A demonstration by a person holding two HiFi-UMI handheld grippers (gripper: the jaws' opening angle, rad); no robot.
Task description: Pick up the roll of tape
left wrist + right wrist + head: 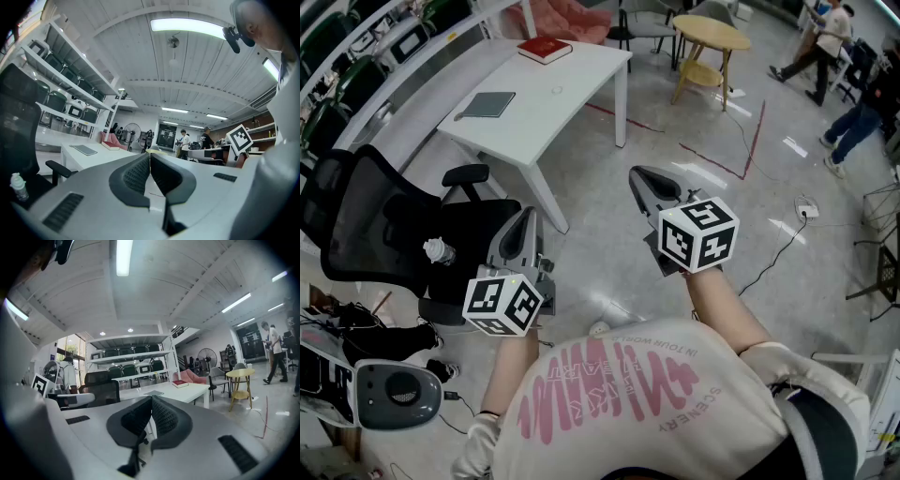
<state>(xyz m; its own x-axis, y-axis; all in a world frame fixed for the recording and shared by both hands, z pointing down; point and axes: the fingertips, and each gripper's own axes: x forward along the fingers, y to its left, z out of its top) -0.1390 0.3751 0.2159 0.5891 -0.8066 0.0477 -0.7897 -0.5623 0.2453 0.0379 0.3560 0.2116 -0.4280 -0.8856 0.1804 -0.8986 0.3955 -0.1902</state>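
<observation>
On the white table (581, 66) lies a small pale ring (557, 91), possibly the roll of tape; it is too faint to be sure. Both grippers hang in the air over the floor, well short of that table. My left gripper (523, 221) is shut with nothing between its jaws, and the left gripper view shows its pads (140, 171) pressed together. My right gripper (639, 176) is also shut and empty, pads (164, 416) touching. The table (183, 392) with a red book (180, 384) stands ahead of it.
A red book (545, 49) and a grey pad (489, 104) lie on the table. A black office chair (375, 225) with a bottle (439, 250) on its seat stands at the left. A round yellow table (711, 33), a floor cable (806, 208) and people (825, 37) are beyond.
</observation>
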